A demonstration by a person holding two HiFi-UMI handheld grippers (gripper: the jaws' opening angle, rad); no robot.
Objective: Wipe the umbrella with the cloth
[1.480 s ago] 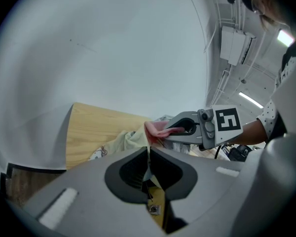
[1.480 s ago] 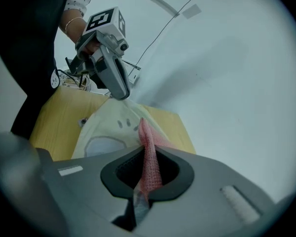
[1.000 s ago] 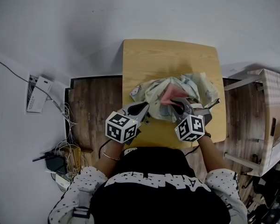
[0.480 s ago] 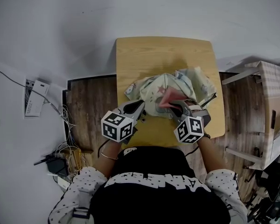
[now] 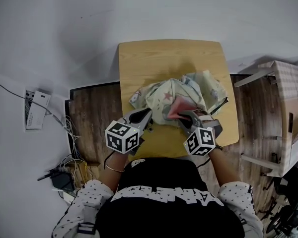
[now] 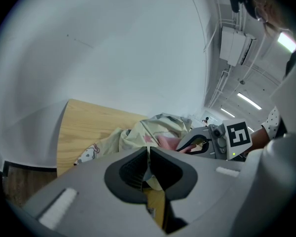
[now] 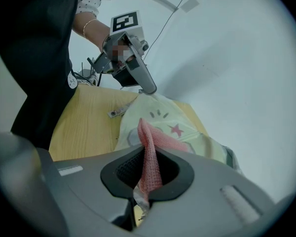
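Observation:
A folded umbrella (image 5: 181, 94) in pale cream fabric with star and cartoon prints lies crumpled on the small wooden table (image 5: 159, 58). My left gripper (image 5: 145, 116) is shut on the fabric's near left edge (image 6: 149, 169). My right gripper (image 5: 187, 115) is shut on a pink cloth (image 5: 178, 106), which rests on the umbrella's canopy (image 7: 172, 127). The pink cloth (image 7: 149, 157) runs up between the right jaws. The left gripper (image 7: 149, 87) shows in the right gripper view, pinching the canopy's edge. The right gripper (image 6: 193, 143) shows in the left gripper view with pink cloth beside it.
The table (image 6: 89, 125) stands against a pale wall, on a dark wooden floor (image 5: 92, 113). A cardboard box (image 5: 288, 118) and a metal frame (image 5: 253, 78) stand at the right. Cables and a power strip (image 5: 64, 175) lie on the floor at the left. The umbrella's strap (image 7: 119, 111) rests on the tabletop.
The right gripper has drawn the pink cloth a little toward me and down across the canopy. The left gripper keeps its hold in place. The camera view has shifted slightly.

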